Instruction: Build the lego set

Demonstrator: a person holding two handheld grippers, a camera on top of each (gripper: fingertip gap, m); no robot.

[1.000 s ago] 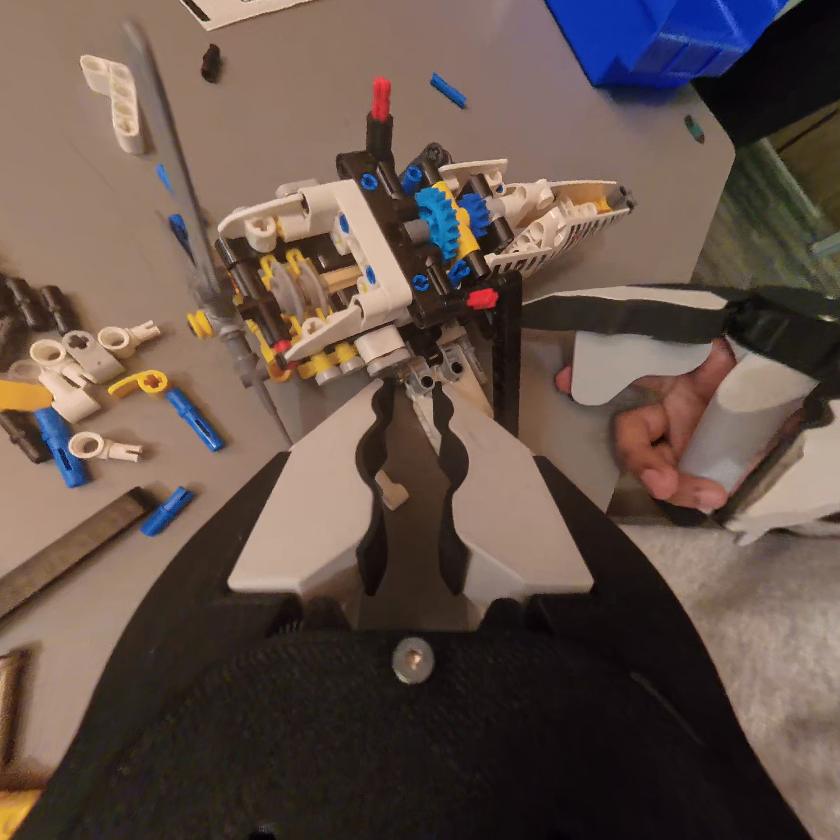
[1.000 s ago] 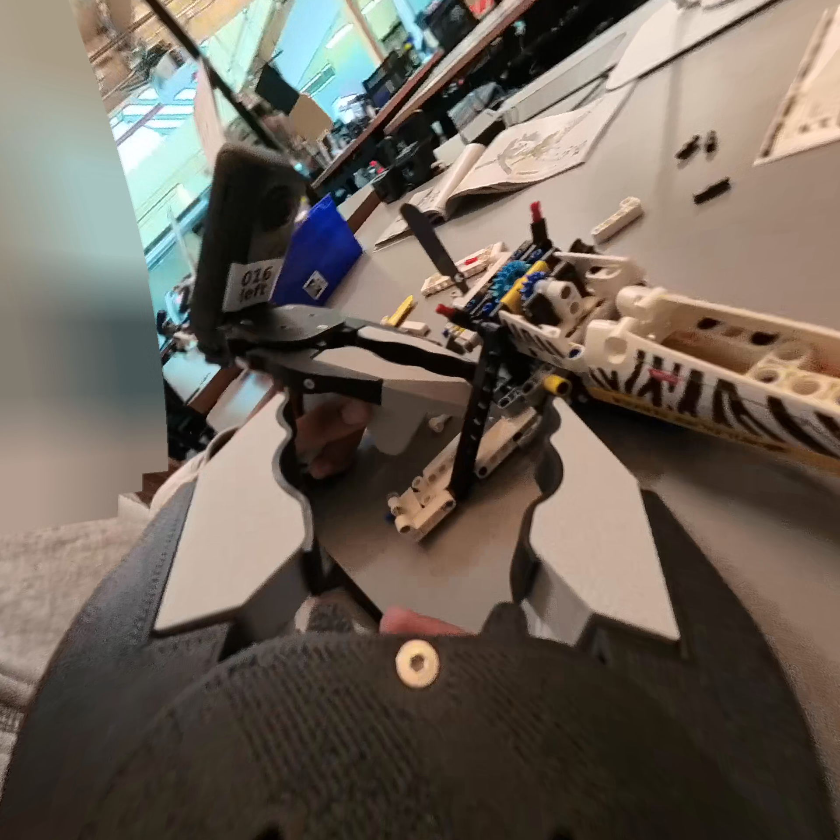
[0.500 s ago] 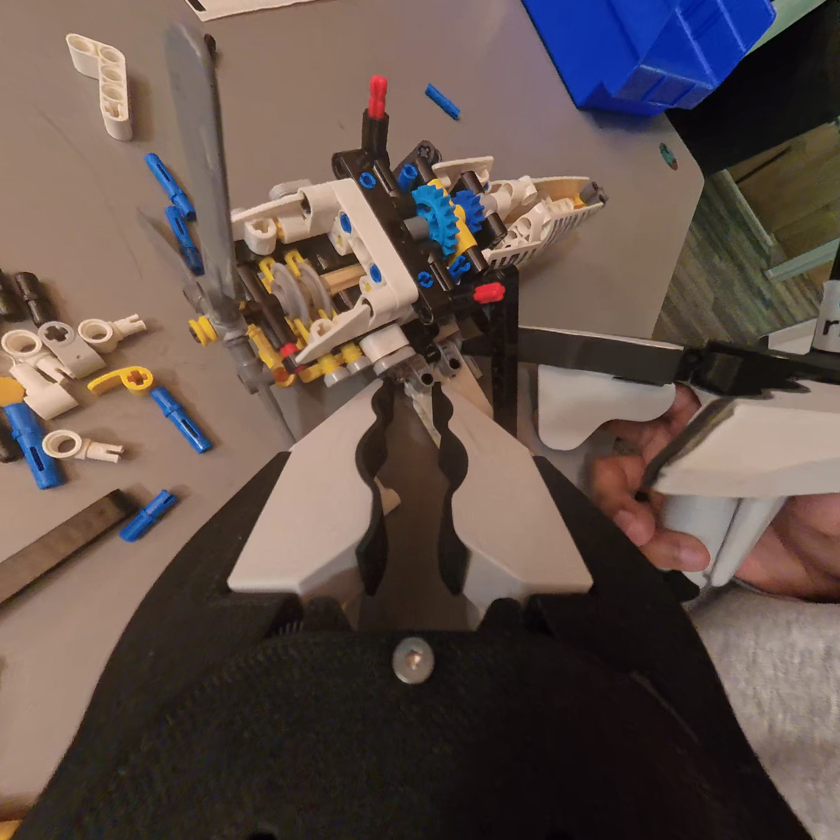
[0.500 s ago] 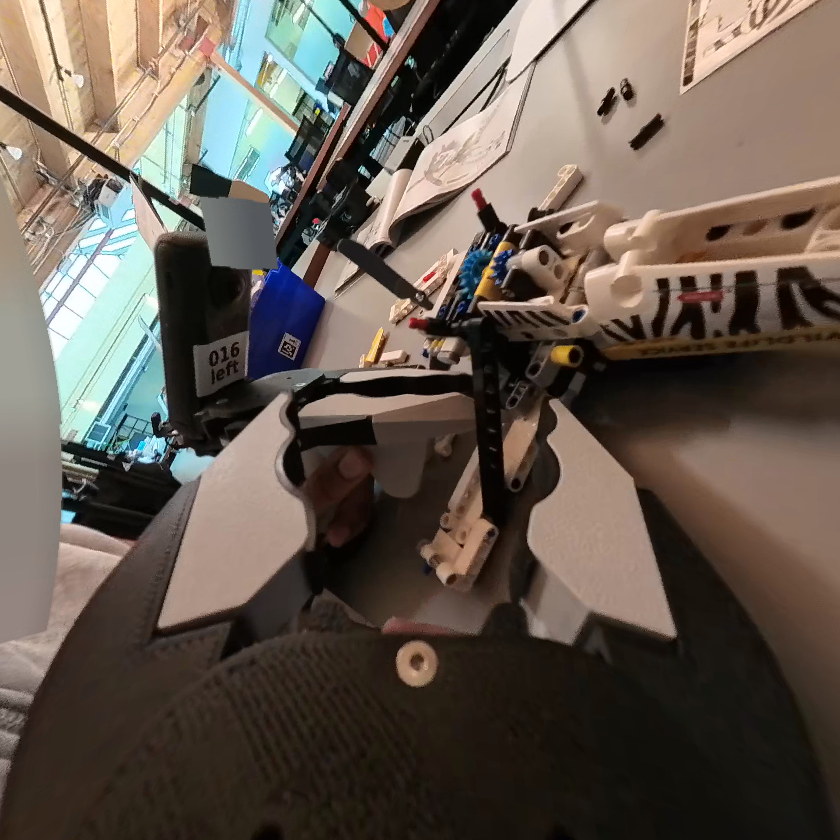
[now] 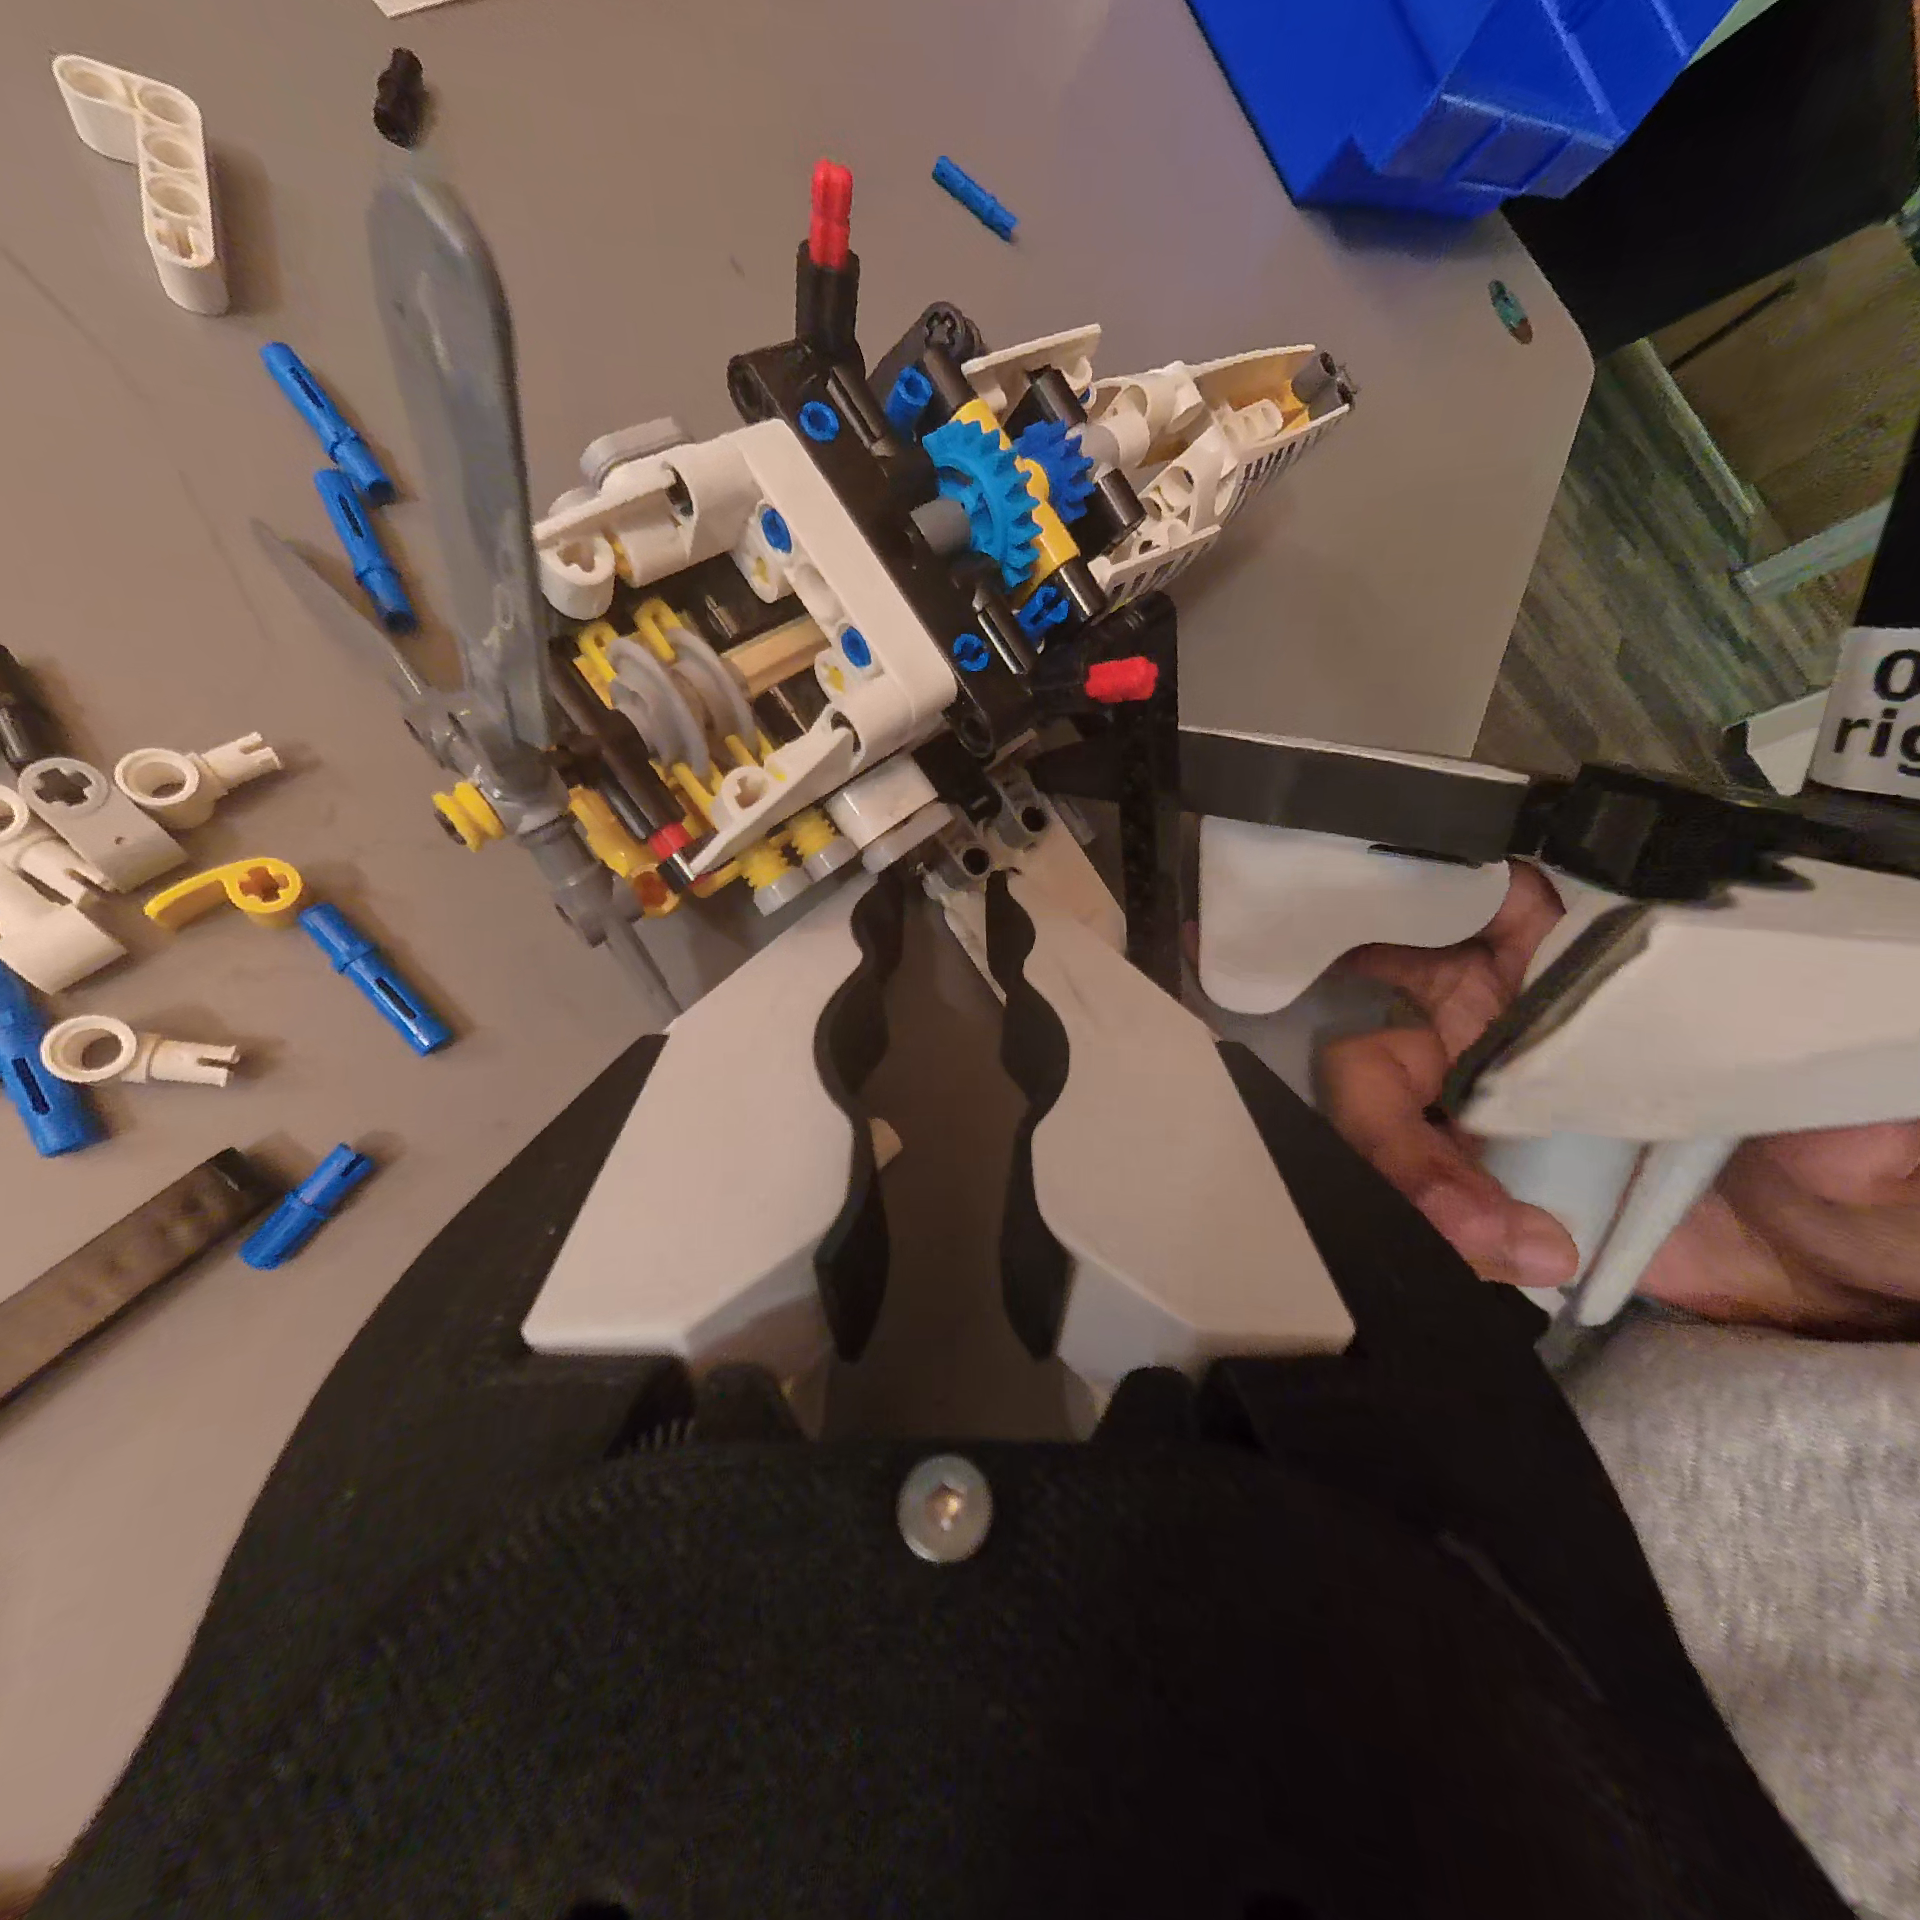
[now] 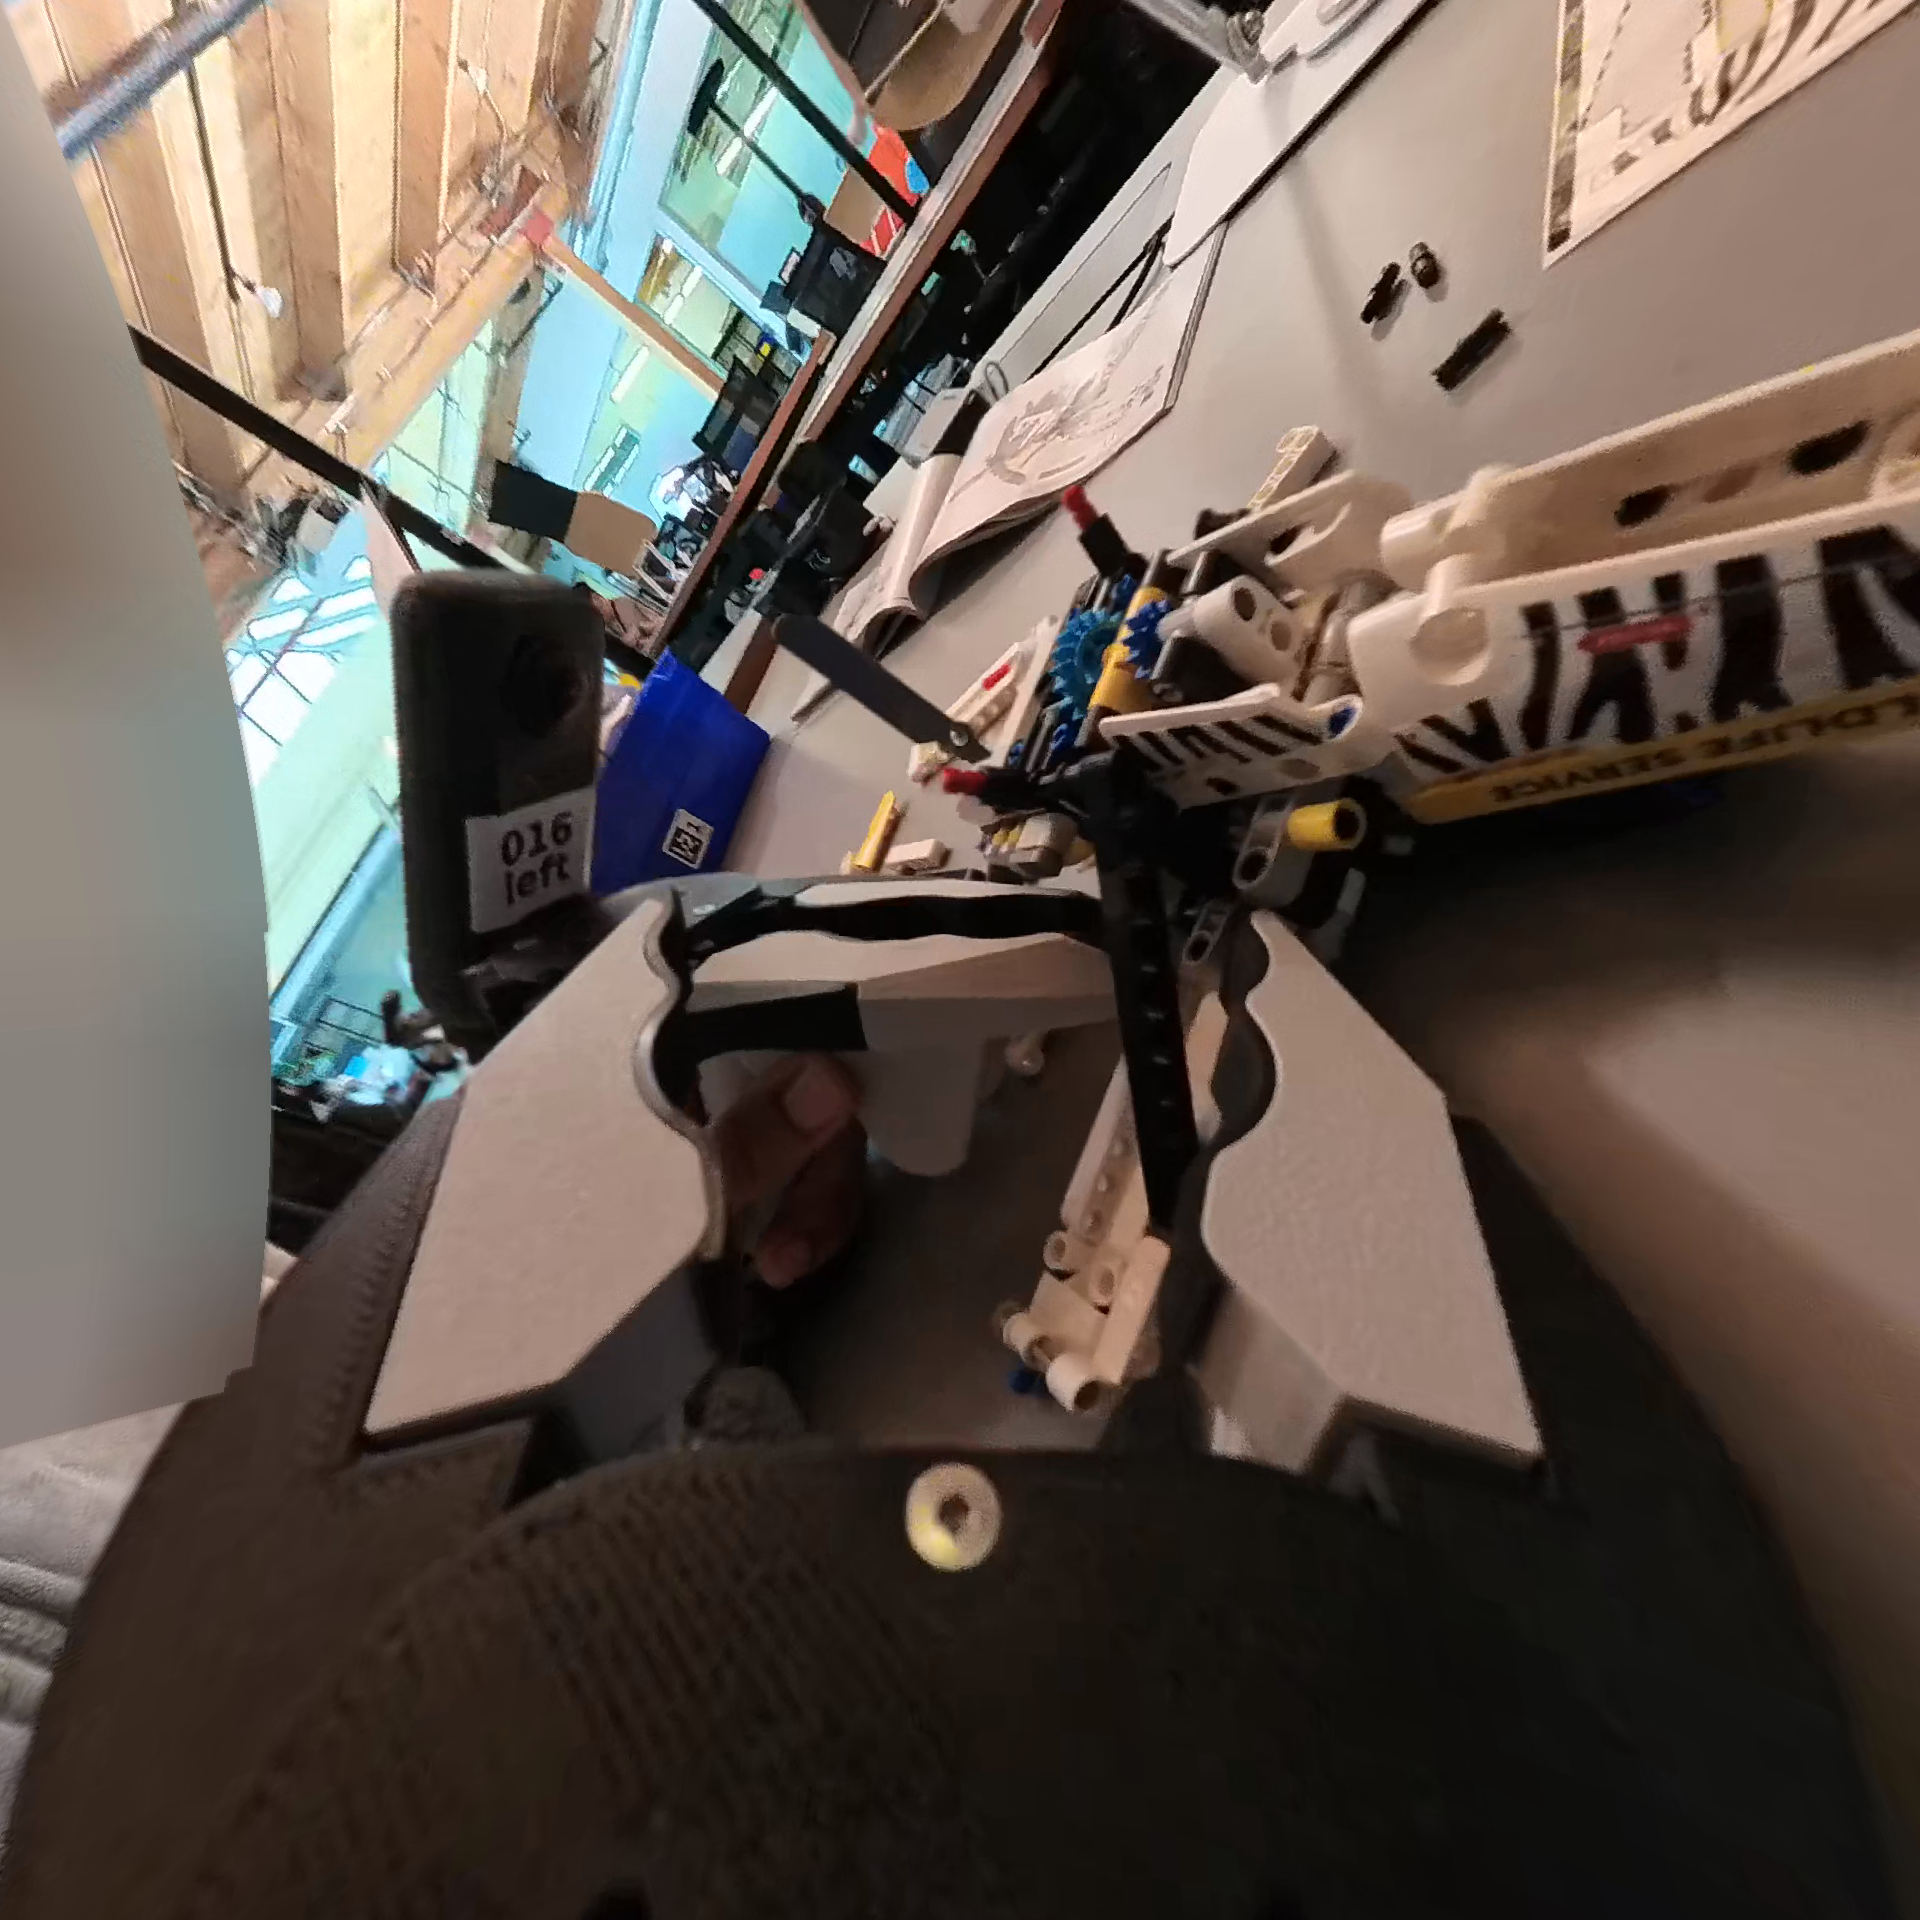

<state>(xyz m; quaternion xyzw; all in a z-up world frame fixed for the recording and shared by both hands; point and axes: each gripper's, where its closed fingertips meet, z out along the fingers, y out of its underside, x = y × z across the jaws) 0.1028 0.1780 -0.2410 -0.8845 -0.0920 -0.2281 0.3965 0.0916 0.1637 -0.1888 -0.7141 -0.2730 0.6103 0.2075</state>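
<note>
Fingers of the left gripper [image 5: 940, 914] nearly closed, grasping the near underside of a white, black and yellow brick aircraft model [image 5: 831, 623] on the grey desk [image 5: 644, 156]. Right gripper [image 6: 1174, 966] fingers spread apart around the model's long black beam [image 6: 1148, 1029]. Blue pins [image 5: 374, 977] lie loose at left.

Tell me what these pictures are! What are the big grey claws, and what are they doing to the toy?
The claws are two-finger grippers that a person squeezes by hand. Each carries a camera looking along its fingers: one picture comes from the left gripper, the other from the right gripper. On the grey table stands a half-built lego model with a grey propeller. Loose blue pins lie beside it, a blue bin farther back. The left gripper pinches the model's underside. The right gripper is open, its fingers either side of the model's black beam.
</note>
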